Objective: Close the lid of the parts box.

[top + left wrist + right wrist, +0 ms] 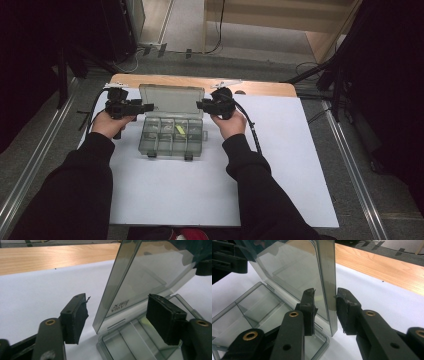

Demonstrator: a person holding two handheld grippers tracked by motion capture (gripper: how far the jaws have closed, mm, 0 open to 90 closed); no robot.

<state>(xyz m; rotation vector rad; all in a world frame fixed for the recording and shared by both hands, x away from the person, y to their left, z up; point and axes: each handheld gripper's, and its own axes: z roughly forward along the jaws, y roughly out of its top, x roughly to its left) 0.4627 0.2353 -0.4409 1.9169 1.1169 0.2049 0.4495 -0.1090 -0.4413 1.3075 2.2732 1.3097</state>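
**Standing Lid Flanked by Two Tools on the White Surface**

Occupying the middle of the far half of the white surface [200,190], the clear compartment box [172,137] sits with open white room to its left, right and near sides. The near half of the surface is bare apart from the person's sleeves. Beyond the box a strip of wooden edge [260,87] runs along the far side, and the box stands just short of it.

The box's long axis runs left to right. Its two latches face the near edge. Its lid [172,100] is hinged along the far side and stands raised, roughly upright, with its inner face toward the person. A small yellow item [180,130] lies in one of the central compartments.

The left tool [142,107] is at the lid's left end. In the left gripper view its jaws stand wide, having just been opening; the lid's left edge [112,287] lies between them and neither pad touches it.

The right tool [202,105] is at the lid's right end. In the right gripper view the lid's right edge [329,285] stands between its pads [343,305]. The outer pad lies against that edge and the inner one is close beside the panel, the jaws narrowed about it.
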